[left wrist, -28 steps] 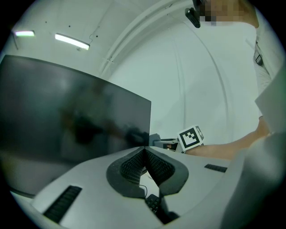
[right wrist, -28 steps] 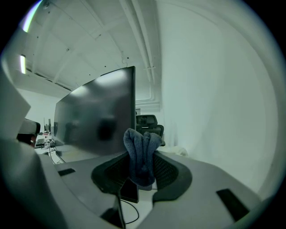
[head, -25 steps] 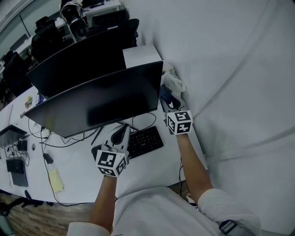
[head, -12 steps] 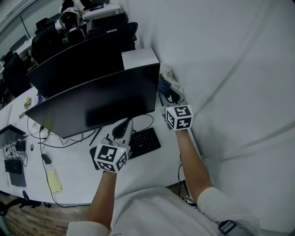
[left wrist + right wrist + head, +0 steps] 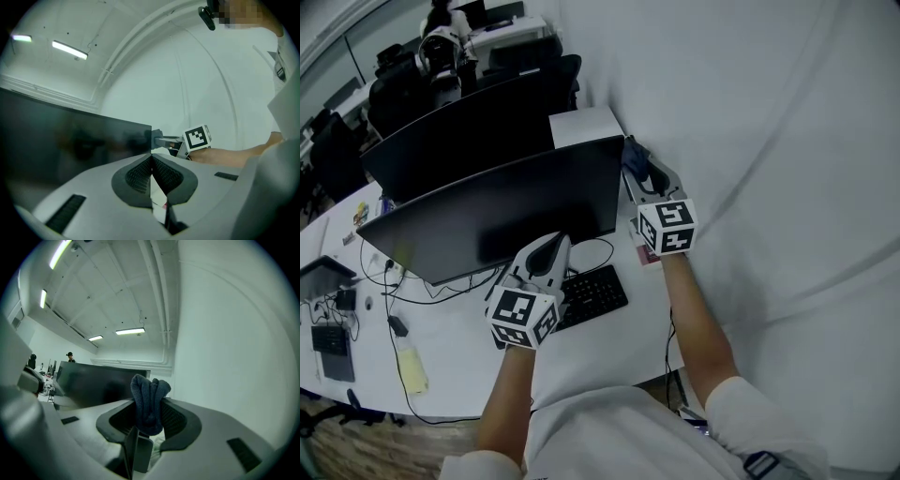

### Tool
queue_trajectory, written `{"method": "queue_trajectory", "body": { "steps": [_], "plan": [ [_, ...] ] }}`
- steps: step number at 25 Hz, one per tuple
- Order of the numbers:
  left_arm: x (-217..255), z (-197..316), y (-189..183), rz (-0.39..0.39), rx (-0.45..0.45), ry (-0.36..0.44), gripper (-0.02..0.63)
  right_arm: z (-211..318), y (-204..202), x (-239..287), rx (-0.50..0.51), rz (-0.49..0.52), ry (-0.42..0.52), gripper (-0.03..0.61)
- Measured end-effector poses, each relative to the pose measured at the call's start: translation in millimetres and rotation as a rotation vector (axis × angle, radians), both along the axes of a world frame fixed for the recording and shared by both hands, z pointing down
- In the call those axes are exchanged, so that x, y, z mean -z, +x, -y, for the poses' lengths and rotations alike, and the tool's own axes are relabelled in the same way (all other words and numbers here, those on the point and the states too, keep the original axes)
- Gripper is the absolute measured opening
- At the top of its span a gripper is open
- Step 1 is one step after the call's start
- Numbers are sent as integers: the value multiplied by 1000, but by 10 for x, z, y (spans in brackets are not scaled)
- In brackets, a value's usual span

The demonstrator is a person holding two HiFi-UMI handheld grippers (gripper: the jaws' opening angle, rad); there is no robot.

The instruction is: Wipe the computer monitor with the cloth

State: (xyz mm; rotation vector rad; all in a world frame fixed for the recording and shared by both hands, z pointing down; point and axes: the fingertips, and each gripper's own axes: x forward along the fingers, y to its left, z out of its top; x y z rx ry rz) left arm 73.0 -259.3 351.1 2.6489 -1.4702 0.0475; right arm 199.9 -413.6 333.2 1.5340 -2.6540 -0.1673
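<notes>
Here we are at the monitor (image 5: 497,211), a wide dark screen, switched off, standing on a long white desk (image 5: 623,328). Our right gripper (image 5: 150,420) is up at the monitor's right edge, jaws pinching a bunched dark blue cloth (image 5: 149,394) that sticks up above the pads. The cloth sits right by the top right corner of the monitor; whether it touches the screen, we cannot tell. Our left gripper (image 5: 151,171) hangs in front of the monitor's lower middle, jaws pressed together with nothing between them.

Below the monitor lies a black keyboard (image 5: 586,295), partly under the left gripper, and black cables (image 5: 422,291) trail across the desk beneath the monitor's left half. Behind the monitor stands a second dark screen (image 5: 459,127), with a white box (image 5: 586,122) just past the monitor's right end. To the right of the monitor a plain white wall (image 5: 750,141) runs the length of the desk. Above the monitor, strip lights (image 5: 130,331) glow on the ceiling, and far beyond its left end a person (image 5: 70,356) is in the room.
</notes>
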Motion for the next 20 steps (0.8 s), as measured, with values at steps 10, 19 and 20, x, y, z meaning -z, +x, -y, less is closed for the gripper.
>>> {"method": "queue_trajectory", "body": {
  "steps": [10,19,20],
  "plan": [
    [144,-94,-139,7,46,34,11,-16,-74,506,2,-224,182,146],
    [243,-166,-249,-3,43,59,10,-146,-282,690,-47,-677,331,146],
    [253,-176,-274,-4,40,62,11,-154,-306,691,-55,-727,340,146]
  ]
}}
